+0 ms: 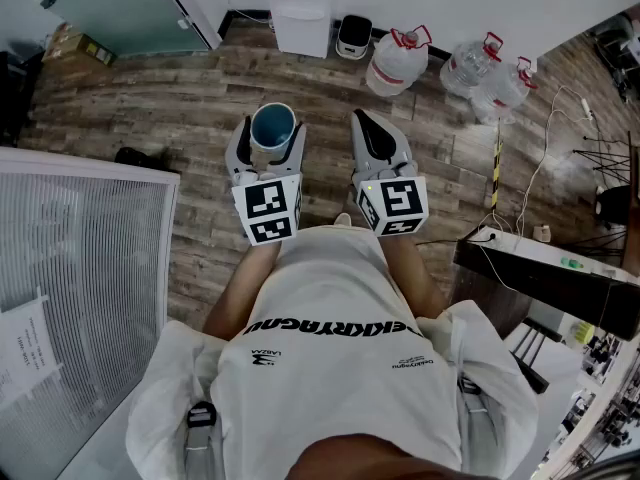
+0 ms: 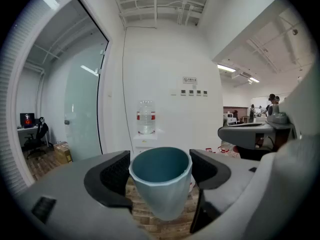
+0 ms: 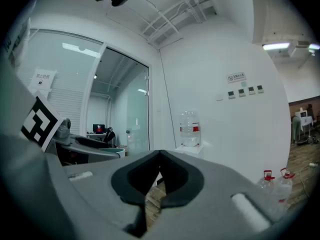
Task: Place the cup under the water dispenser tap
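The left gripper [image 1: 270, 148] clamps the upright cup [image 2: 161, 186], with the dispenser [image 1: 300, 13] well apart, straight ahead by the far wall; the right gripper [image 1: 368, 126] is closed and empty.

This looks like an office. Straight ahead of the left gripper [image 2: 160, 171], a water dispenser [image 2: 146, 136] stands against a white wall [image 2: 170, 59]. Spare water jugs [image 1: 398, 60] sit on the wood-plank floor [image 1: 180, 108] ahead and right. Ahead and left, a glass partition [image 2: 82, 109] screens a monitor [image 2: 26, 119] and a desk chair [image 2: 39, 134].
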`<state>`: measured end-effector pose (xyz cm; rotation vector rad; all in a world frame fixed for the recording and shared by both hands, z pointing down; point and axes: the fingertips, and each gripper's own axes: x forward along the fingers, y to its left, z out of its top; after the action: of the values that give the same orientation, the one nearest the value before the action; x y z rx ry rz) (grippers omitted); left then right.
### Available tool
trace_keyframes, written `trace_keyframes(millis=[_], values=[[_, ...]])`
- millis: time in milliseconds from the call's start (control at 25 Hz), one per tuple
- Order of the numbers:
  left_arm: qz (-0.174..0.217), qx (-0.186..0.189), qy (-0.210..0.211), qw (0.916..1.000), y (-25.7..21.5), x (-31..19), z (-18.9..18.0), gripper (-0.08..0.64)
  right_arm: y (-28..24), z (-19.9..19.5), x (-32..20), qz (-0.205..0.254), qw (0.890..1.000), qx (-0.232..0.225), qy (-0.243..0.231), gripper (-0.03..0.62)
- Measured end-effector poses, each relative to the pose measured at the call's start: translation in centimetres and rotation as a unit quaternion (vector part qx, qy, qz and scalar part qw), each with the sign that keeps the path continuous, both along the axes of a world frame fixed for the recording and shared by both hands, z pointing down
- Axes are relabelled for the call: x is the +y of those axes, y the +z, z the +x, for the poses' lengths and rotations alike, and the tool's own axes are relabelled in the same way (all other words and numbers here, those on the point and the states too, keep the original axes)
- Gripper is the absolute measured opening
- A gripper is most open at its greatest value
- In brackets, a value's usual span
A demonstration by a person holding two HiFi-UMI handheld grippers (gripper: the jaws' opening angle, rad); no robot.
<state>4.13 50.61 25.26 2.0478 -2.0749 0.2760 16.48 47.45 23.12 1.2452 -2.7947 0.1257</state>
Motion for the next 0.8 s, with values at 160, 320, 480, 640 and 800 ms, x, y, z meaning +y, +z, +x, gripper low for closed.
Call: trace_keyframes(millis=[160,320,480,640,800], values=[[-0.002,-0.003,-0.001,1.0,0.0,-0.7,0.8,0.362,-0.2,0.8,-0.8,-0.004,1.0,-0.015,-0.002,-0.002],[0.0,0.002,-0.001,1.0,0.0,-1.3,2.3,0.362,0.2,1.9,-1.6,-0.01,1.0,-0.016,-0.01,0.0],[0.003,0.005,-0.003,1.0,0.5,-1.9,3.9,0.362,0.6,3.2,-2.3,-0.01,1.0,-0.022,-0.019,0.0],[0.004,0.003,-0.015,0.9999,1.0,-1.9,4.7,0.362,1.4,3.9,-3.0,-0.012,0.999,-0.026,-0.03,0.0],[-0.004,0.005,-0.023,0.9997,2.0,-2.8,4.8,0.362,2.1,3.6,-4.4,-0.012,0.999,-0.023,-0.04,0.0]])
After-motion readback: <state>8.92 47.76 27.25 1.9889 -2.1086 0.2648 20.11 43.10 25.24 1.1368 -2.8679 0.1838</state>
